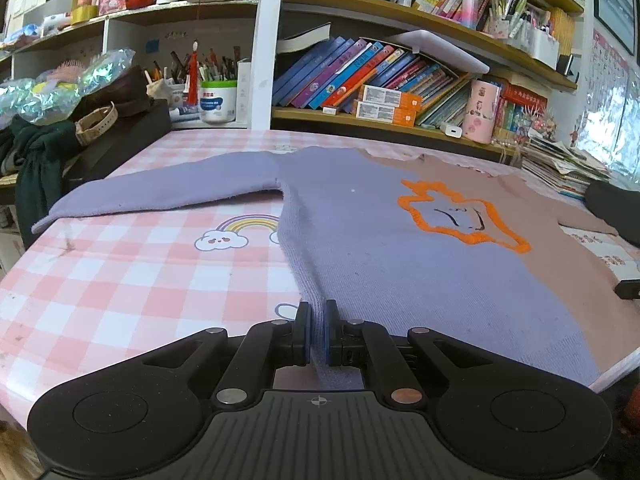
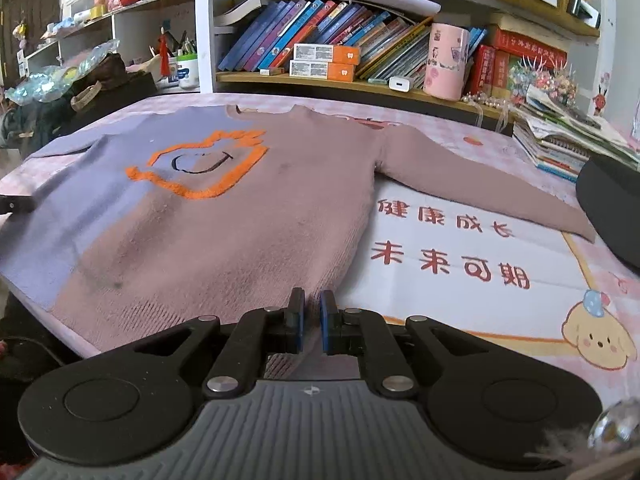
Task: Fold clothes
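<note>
A knit sweater [image 1: 360,248], lilac on one half and dusty pink on the other [image 2: 240,220], lies flat and face up on the table with both sleeves spread. An orange outlined shape [image 2: 200,164] marks its chest. My left gripper [image 1: 318,314] is shut on the lilac bottom corner of the hem, near the table's front edge. The lilac sleeve [image 1: 160,196] stretches away to the left. My right gripper [image 2: 312,302] is shut on the pink bottom corner of the hem. The pink sleeve [image 2: 480,192] runs out to the right.
A pink checked table cover [image 1: 120,272] with cartoon prints lies under the sweater. Bookshelves [image 2: 320,40] line the back. A black box with dark clothing [image 1: 120,136] sits at the left, a stack of magazines [image 2: 568,144] and a black object [image 2: 608,208] at the right.
</note>
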Available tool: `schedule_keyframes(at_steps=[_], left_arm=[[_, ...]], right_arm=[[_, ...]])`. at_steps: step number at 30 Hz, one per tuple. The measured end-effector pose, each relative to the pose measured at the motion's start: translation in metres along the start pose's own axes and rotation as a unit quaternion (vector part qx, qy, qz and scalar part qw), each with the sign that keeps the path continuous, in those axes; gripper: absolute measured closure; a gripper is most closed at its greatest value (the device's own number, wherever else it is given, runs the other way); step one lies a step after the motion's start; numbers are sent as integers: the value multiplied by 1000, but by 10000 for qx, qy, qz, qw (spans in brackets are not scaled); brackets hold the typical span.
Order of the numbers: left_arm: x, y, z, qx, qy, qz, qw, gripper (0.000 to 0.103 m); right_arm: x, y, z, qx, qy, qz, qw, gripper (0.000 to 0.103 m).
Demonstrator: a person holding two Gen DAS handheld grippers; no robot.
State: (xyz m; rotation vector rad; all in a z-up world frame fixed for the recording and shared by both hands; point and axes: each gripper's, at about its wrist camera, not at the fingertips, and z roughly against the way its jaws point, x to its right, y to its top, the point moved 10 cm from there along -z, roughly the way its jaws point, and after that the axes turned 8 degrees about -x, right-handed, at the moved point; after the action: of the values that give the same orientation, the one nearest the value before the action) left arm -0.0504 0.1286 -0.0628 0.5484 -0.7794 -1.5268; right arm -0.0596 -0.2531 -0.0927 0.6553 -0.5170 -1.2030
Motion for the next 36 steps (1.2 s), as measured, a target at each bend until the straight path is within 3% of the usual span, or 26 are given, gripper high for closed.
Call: schedule_keyframes(at_steps=[36], left_arm=[[1,3,-6,23,-51,-17,10000,96]], right_arm=[[3,2,-3,-11,-55,-164,9999,95]])
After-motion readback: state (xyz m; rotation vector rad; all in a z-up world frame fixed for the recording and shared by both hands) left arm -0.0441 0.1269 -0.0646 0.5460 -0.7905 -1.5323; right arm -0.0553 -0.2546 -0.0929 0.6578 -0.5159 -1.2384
